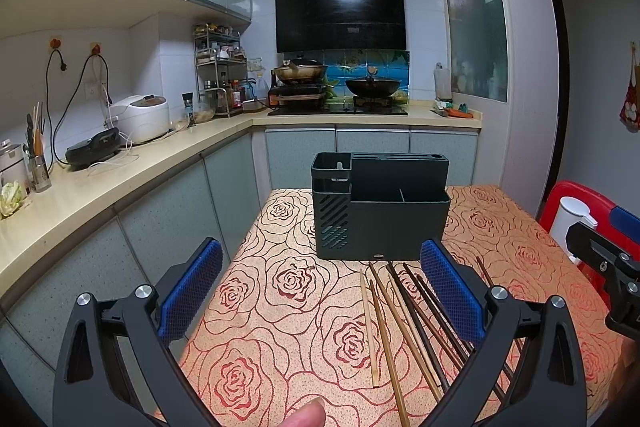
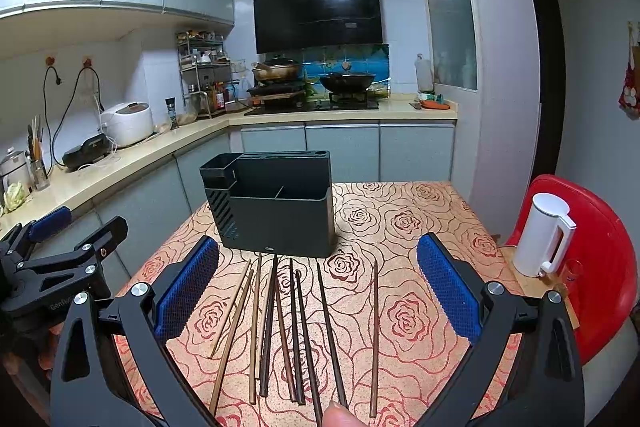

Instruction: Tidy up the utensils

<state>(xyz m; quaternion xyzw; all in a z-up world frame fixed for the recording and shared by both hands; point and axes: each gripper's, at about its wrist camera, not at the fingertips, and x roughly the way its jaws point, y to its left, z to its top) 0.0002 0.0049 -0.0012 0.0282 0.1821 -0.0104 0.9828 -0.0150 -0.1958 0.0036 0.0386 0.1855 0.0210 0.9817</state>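
Several wooden chopsticks [image 2: 296,327], light and dark, lie side by side on the rose-patterned tablecloth [image 2: 404,227], in front of a dark grey utensil holder [image 2: 276,215] with open compartments. In the left wrist view the chopsticks [image 1: 404,323] lie low and right of centre, before the holder [image 1: 380,219]. My left gripper [image 1: 320,287] is open and empty above the table's left part. My right gripper [image 2: 318,283] is open and empty, hovering over the chopsticks. Each gripper's body shows at the edge of the other's view.
A red chair [image 2: 600,267] with a white kettle [image 2: 544,235] stands right of the table. A kitchen counter [image 1: 100,187] with a rice cooker [image 1: 140,117] runs along the left, and a stove with pans [image 1: 340,87] is at the back.
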